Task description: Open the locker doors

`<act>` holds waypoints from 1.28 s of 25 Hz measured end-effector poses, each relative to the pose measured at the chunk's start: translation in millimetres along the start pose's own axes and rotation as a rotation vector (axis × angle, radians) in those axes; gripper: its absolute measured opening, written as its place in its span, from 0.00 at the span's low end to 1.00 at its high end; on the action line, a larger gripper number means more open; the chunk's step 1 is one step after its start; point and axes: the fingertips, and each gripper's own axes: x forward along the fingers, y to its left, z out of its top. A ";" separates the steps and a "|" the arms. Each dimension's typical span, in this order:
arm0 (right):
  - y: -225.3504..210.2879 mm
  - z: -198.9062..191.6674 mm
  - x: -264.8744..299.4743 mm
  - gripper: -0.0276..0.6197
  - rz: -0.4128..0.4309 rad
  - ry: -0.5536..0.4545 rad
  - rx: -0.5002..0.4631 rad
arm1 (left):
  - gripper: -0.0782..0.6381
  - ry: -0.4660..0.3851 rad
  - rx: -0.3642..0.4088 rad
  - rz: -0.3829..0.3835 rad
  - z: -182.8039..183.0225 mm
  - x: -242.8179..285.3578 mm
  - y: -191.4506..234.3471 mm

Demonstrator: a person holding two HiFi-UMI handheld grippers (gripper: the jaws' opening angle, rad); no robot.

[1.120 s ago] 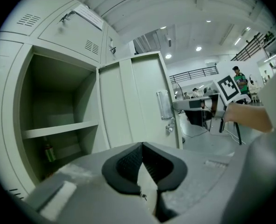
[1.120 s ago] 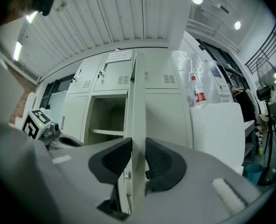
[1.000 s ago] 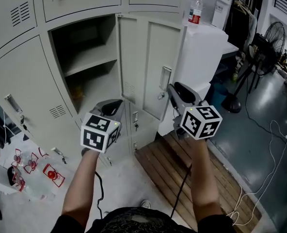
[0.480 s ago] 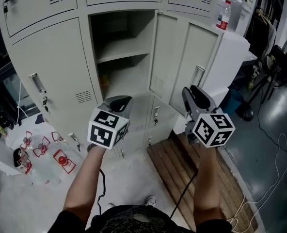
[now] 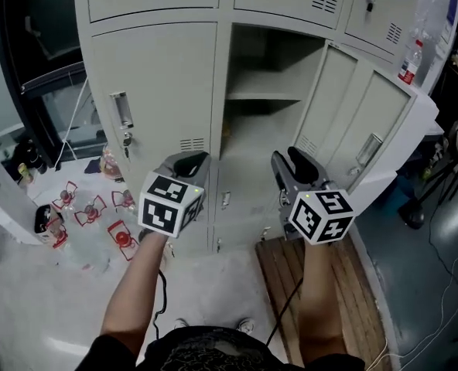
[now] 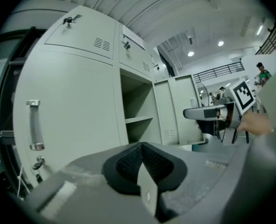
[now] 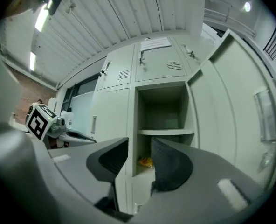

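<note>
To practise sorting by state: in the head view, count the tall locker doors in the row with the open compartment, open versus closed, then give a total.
Closed doors: 2 (left door, right door)
Open doors: 1 (middle door)
Total: 3

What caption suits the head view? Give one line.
Middle locker door stands open beside a closed door; left gripper shut, right gripper with jaws opening, nothing between them.
</note>
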 end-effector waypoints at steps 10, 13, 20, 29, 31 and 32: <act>144.1 -10.6 94.1 0.33 0.252 0.038 -0.018 | 0.11 -0.017 -0.053 0.190 -20.6 -80.6 104.7; 183.6 -11.6 117.1 0.34 0.309 0.035 -0.023 | 0.11 -0.014 -0.068 0.238 -31.1 -105.4 132.8; 259.0 -14.6 163.5 0.40 0.405 0.039 -0.024 | 0.11 -0.007 -0.077 0.306 -46.3 -150.4 187.7; 314.6 -18.3 219.8 0.48 0.463 0.055 -0.038 | 0.11 0.016 -0.081 0.354 -68.4 -187.0 239.6; 318.3 -16.5 230.3 0.49 0.458 0.052 -0.034 | 0.11 0.020 -0.075 0.355 -71.6 -190.3 246.9; 319.6 -15.0 235.3 0.49 0.454 0.048 -0.031 | 0.11 0.022 -0.074 0.356 -73.4 -191.6 250.5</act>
